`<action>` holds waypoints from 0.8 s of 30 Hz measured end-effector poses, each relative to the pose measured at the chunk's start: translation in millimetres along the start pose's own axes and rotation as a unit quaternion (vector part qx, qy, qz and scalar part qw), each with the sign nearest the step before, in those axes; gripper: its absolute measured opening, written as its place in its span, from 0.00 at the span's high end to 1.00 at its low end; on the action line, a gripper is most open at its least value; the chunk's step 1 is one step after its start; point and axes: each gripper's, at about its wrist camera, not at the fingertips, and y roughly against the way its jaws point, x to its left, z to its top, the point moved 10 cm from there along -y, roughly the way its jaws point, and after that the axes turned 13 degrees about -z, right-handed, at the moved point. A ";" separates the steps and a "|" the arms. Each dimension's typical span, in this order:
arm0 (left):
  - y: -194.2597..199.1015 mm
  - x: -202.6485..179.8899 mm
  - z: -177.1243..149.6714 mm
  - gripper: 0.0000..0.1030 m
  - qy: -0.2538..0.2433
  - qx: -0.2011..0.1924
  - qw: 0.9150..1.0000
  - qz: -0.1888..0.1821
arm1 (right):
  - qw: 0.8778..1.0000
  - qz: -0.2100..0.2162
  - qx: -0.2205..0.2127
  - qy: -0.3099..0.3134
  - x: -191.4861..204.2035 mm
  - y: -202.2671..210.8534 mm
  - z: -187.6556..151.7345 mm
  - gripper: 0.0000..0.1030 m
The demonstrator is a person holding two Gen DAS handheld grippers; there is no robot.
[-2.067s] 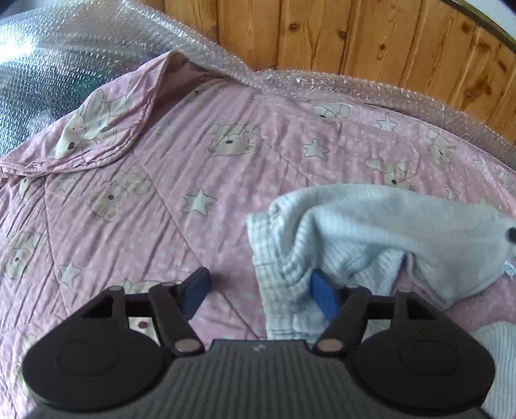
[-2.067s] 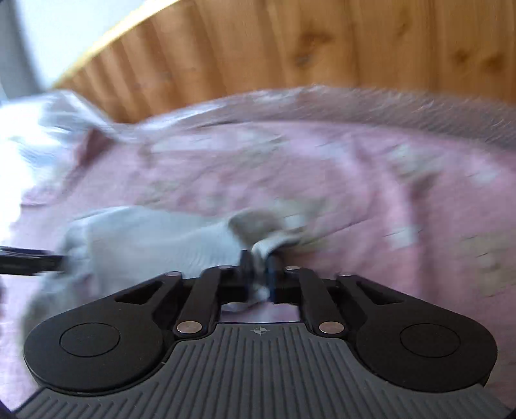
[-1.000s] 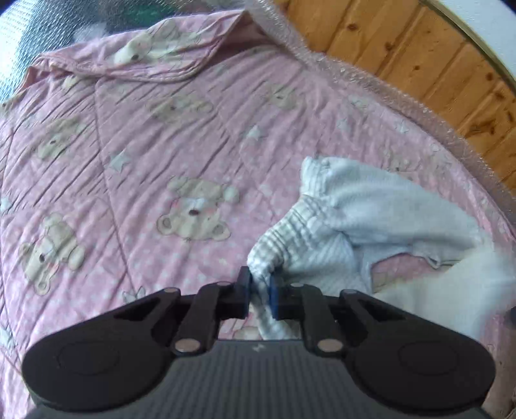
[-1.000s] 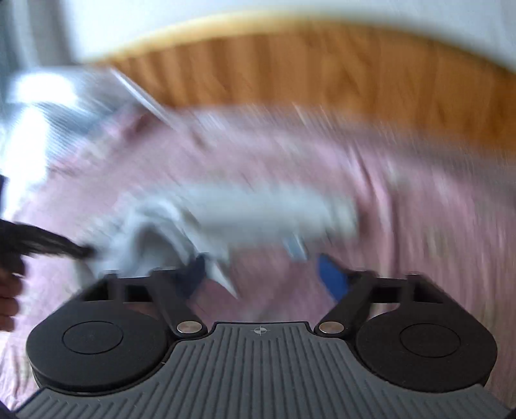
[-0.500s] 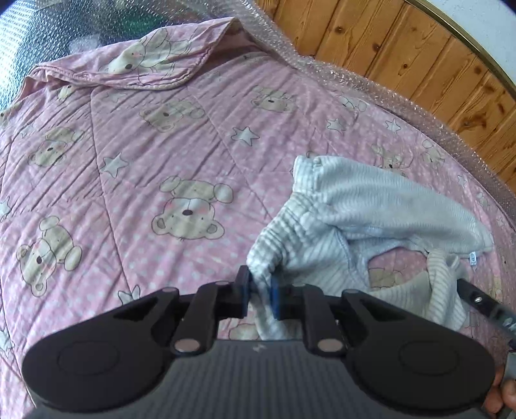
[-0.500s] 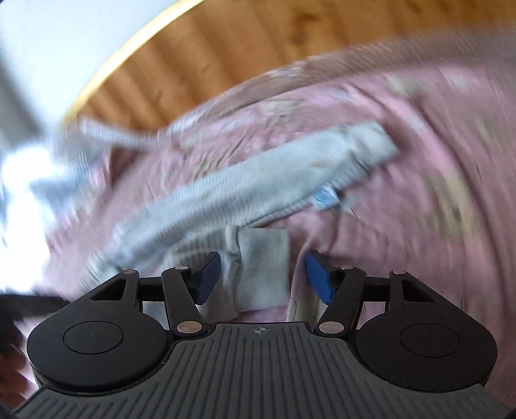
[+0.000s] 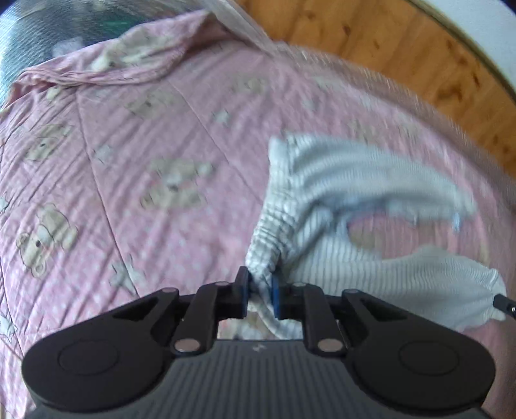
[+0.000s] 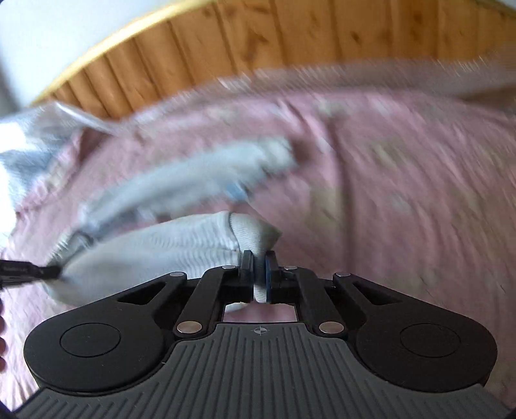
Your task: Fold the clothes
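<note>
- Two grippers at work on one garment, a pale grey-and-white striped piece of baby clothing (image 7: 325,206), lying on a bed under a pink quilt (image 7: 129,161) printed with bears and stars.
- Left gripper (image 7: 259,290): jaws narrow, pinched on a bunched fold of the garment at 6 o'clock in its view; they have eased slightly apart in the last half second, cloth between them all the while.
- Right gripper (image 8: 258,274): jaws just snapped closed, now clamped on a ribbed cuff end of the garment (image 8: 180,238); the cloth runs off toward 9 o'clock.
- Left wrist view: the garment spreads from 6 toward 3 o'clock; the right gripper's tip shows at the 3 o'clock edge, touching the cuff.
- Bubble wrap (image 7: 245,22) edges the quilt at 12 o'clock; wooden panelling (image 8: 290,38) behind.
- Both views blurred.
- No containers seen.
</note>
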 end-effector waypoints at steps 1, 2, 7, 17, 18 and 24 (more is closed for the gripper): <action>-0.8 -1.8 -2.5 0.80 -0.013 0.003 1.000 0.005 | 1.000 -0.001 0.023 0.011 -3.9 -5.5 -10.4 0.95; 1.5 -2.7 -1.5 0.78 -0.019 0.001 1.000 0.007 | 0.999 0.000 0.037 0.020 -7.3 -7.9 -17.1 0.92; 36.8 -7.1 30.8 0.40 -0.015 -0.053 0.998 -0.032 | 0.999 0.010 -0.043 -0.005 -25.4 26.0 31.6 0.55; -67.1 2.4 103.1 0.80 -0.050 -0.007 0.999 -0.020 | 0.995 0.050 -0.051 0.063 20.0 -101.8 141.8 0.51; -71.3 1.1 104.8 0.82 -0.072 -0.007 0.997 -0.007 | 0.995 0.062 -0.039 0.074 25.9 -110.9 141.7 0.91; -75.1 -1.0 118.7 0.80 -0.097 -0.028 0.994 0.034 | 0.995 0.012 -0.045 0.090 19.1 -128.4 138.6 1.00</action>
